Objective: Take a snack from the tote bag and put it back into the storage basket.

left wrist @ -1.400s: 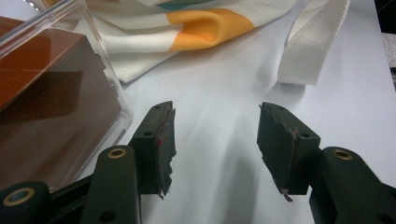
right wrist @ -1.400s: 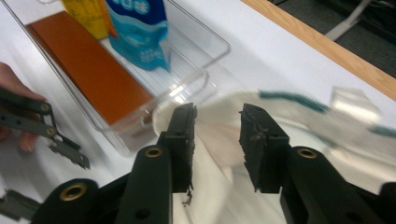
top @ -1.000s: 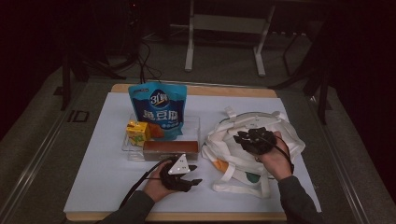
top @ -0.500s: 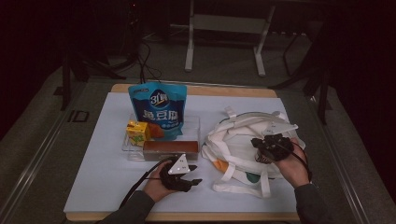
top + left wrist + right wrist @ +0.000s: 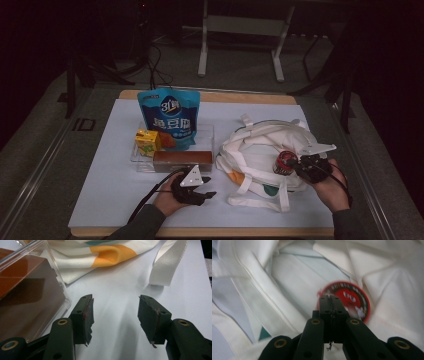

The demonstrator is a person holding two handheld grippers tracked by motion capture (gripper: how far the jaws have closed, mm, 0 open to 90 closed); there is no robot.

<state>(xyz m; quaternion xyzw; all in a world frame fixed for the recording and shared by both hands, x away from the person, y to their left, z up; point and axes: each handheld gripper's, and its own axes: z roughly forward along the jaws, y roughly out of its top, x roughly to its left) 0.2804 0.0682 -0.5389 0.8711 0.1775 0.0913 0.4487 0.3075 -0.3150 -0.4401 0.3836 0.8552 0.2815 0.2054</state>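
The small red-lidded tin (image 5: 285,163) lies on the white canvas bag (image 5: 260,150) at the desk's (image 5: 100,200) right side, just before the right gripper (image 5: 301,167); it looks light, stiff and smooth, likely slippery, best pinched across its round sides; that gripper's jaws have just been closing and now meet with nothing between them; the left gripper (image 5: 113,312) stands open over bare desk beside the clear box (image 5: 53,280).

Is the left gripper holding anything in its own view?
No: the left gripper stands open over bare white table, with nothing between its pads, beside the clear box.
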